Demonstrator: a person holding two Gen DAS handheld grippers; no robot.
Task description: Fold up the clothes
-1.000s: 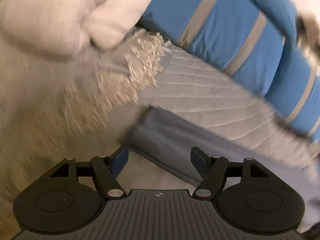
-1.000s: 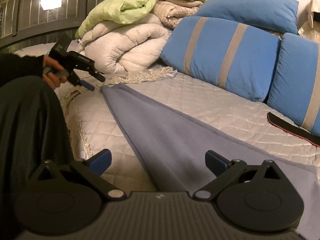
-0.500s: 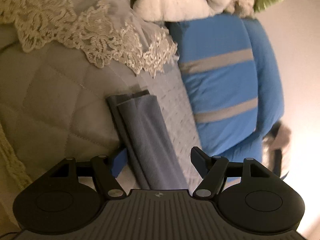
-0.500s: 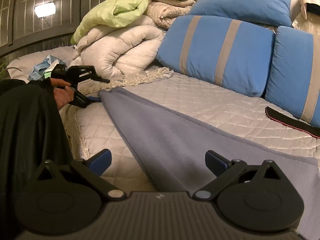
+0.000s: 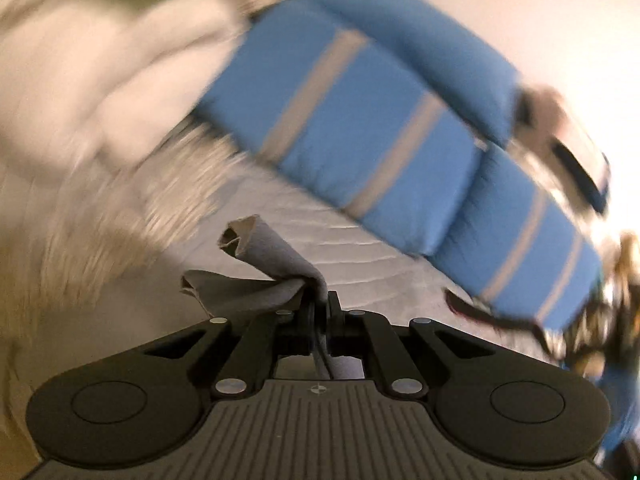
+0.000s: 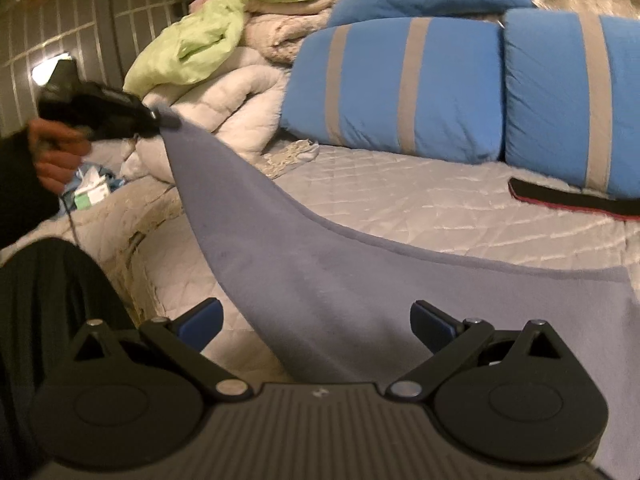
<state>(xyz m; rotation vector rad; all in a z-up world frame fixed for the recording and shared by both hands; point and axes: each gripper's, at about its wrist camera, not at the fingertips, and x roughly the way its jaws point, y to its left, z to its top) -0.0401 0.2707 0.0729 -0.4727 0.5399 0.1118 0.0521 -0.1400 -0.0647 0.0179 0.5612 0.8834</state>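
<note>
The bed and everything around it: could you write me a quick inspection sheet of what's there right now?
Surface: quilted white bedspread, lace edging at one corner.
Job's things: grey-blue cloth spread on the bed, one corner lifted off it.
Clutter: dark strap lying by the blue pillows; heap of white, beige and green bedding; small packets at the bedside.
Grippers: left gripper shut on the cloth's raised corner; right gripper open, hovering over the cloth, gripping nothing.
Cables: thin cord hanging below the person's hand.
Surroundings: dark panelled wall with a light's reflection.
</note>
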